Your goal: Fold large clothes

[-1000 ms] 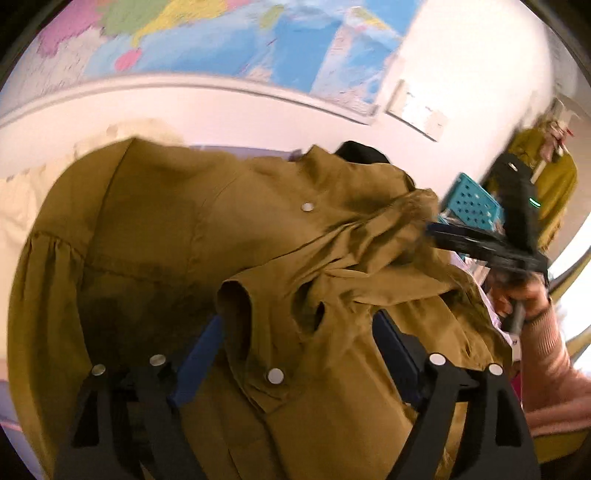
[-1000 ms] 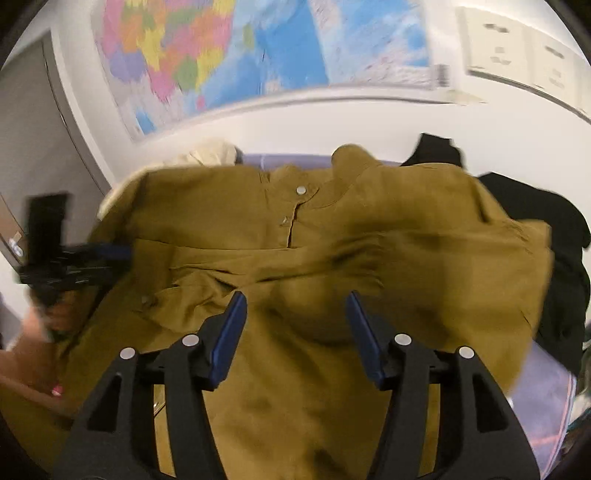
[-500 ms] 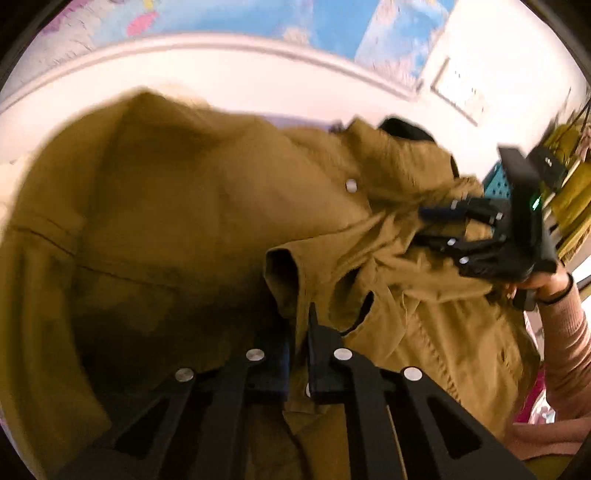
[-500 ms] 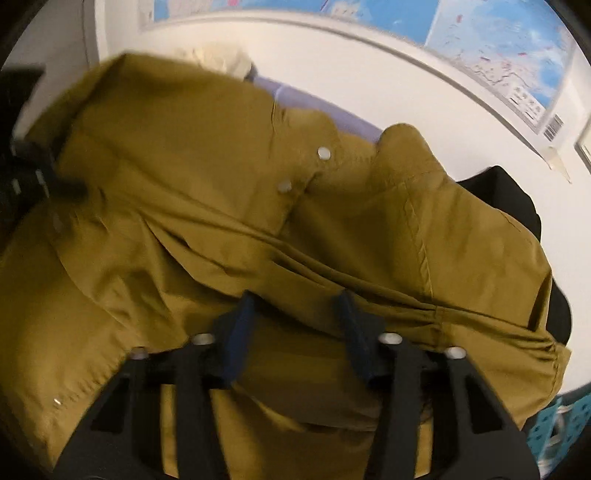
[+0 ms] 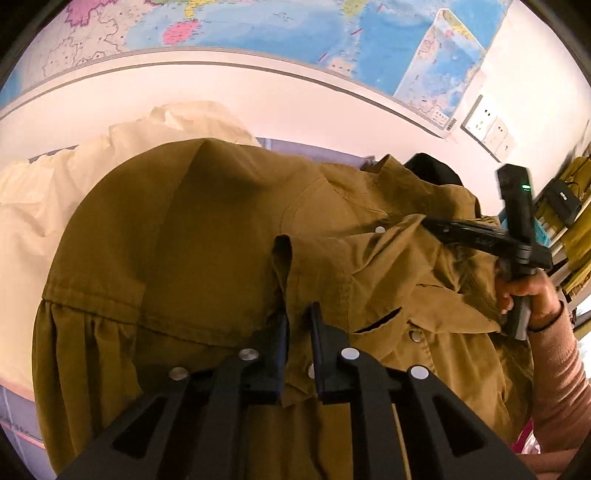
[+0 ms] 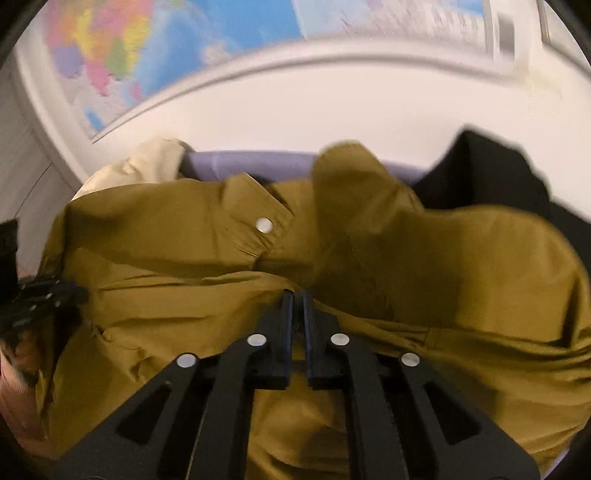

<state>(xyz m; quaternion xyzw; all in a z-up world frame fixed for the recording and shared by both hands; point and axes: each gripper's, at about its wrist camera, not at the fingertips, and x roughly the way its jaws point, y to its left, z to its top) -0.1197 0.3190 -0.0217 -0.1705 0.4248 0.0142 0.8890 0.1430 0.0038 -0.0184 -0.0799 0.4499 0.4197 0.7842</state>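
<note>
Left gripper (image 5: 297, 325): jaws drawn together on a raised edge of the shirt (image 5: 207, 236), near the snap placket; cloth is pinched between them.
Right gripper (image 6: 298, 314): jaws nearly together on a ridge of the same shirt; a thin slit shows between the pads, with cloth at the tips.
Shirt: olive, snap-fronted, spread rumpled across the lilac surface (image 6: 236, 162), collar toward the far wall; a cream cloth (image 5: 48, 195) lies beside it on the left, a black garment (image 6: 491, 166) on the right.
Step in hand, judged: both pinches set, ready to lift and carry a fold.
Doing it well: raise both grips together and level, keep the span between them taut, and lay the fold flat without dragging the layer underneath.
Left view only: the right gripper from outside, with the hand (image 5: 532, 291) on its handle, and wall sockets (image 5: 487, 127).
Right view only: the collar snap (image 6: 264, 224) and the black garment's extent; this view is blurred.
Far: wall map (image 5: 258, 26).
</note>
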